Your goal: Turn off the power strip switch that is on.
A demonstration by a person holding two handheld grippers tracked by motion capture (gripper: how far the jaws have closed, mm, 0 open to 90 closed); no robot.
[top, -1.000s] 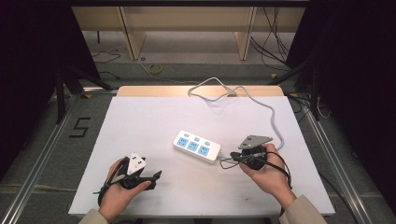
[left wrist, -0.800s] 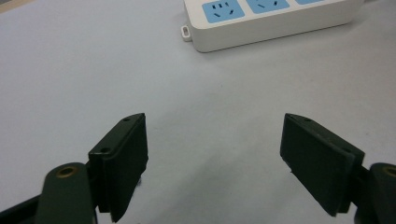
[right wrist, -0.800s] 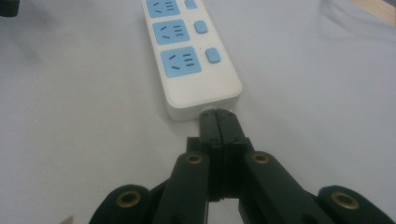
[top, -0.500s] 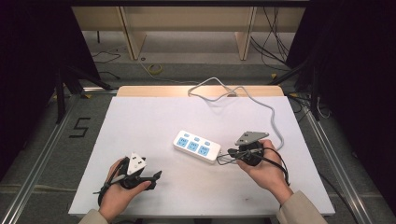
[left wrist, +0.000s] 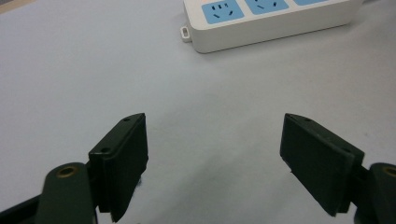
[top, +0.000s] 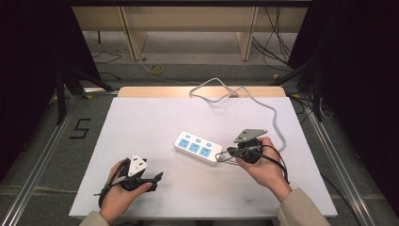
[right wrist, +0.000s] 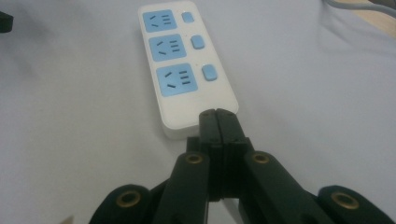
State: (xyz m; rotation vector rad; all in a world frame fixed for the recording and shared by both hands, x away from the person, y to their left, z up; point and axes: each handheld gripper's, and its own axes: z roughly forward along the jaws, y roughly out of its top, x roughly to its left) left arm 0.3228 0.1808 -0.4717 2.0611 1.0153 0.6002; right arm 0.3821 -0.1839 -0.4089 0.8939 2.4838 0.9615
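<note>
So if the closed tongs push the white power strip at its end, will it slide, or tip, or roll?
The power strip lies flat and low on the smooth white table, so it will probably slide, not tip or roll. Its grey cable looks loose and may drag or turn it. The right tongs, shut, meet one end, so it might pivot.

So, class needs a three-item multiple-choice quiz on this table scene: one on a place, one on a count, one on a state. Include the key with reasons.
1. Where do the right tongs sit?
A. at the power strip's near end
B. on the floor
C. beside the left tongs

2. How many blue sockets are on the power strip?
A. one
B. three
C. five

3. How are the left tongs set?
A. shut
B. clamped on the cord
C. open over bare table

Key: 1 A, the right gripper view shows the closed tips at the strip's end; 2 B, three blue panels in a row; 3 C, the left gripper view shows jaws wide apart, nothing between them.
</note>
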